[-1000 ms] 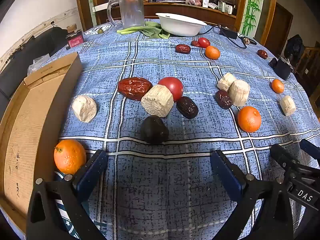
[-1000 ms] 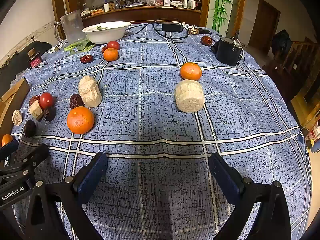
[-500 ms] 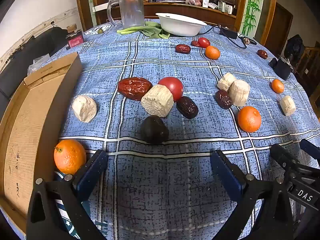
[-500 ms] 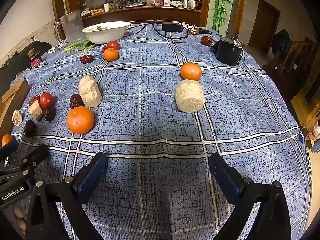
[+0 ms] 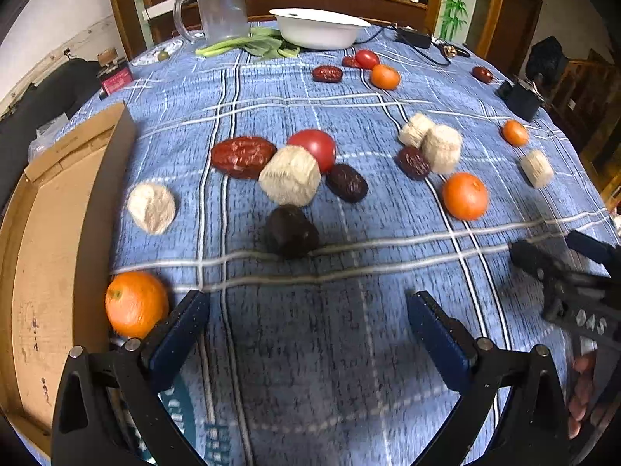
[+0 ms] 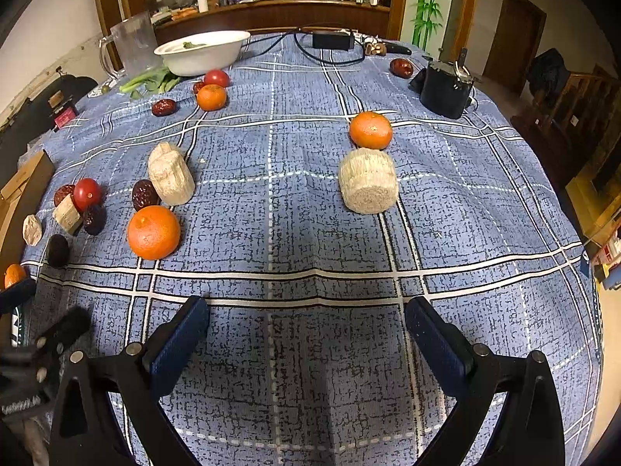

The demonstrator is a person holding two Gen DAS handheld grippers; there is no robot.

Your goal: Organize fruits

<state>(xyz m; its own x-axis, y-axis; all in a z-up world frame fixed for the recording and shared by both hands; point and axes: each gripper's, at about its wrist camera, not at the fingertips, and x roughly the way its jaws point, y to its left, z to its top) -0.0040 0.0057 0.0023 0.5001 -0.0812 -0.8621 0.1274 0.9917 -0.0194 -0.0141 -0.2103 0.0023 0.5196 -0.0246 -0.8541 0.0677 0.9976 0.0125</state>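
Note:
Fruits lie scattered on a blue checked tablecloth point(image 5: 310, 330). In the left wrist view an orange point(image 5: 136, 303) sits just left of my open, empty left gripper point(image 5: 306, 326), beside a cardboard box point(image 5: 58, 233). Ahead lie a dark date point(image 5: 291, 231), a pale chunk point(image 5: 290, 180), a tomato point(image 5: 314, 145) and a red date point(image 5: 242, 155). In the right wrist view my right gripper point(image 6: 304, 330) is open and empty, low over the cloth. An orange point(image 6: 154, 232) lies ahead left; a pale chunk point(image 6: 368, 180) and a second orange point(image 6: 370, 130) lie ahead right.
A white bowl point(image 5: 318, 33), a clear jug point(image 5: 221, 4) and green leaves point(image 5: 252, 44) stand at the far edge. A black device point(image 6: 446, 87) and a cable point(image 6: 330, 58) sit far right. More fruit lies near the bowl point(image 6: 211, 97). The table edge drops off on the right.
The left gripper has shifted slightly, with motion blur now; the view tilts a little to the right. The right gripper has barely moved. Both stay open.

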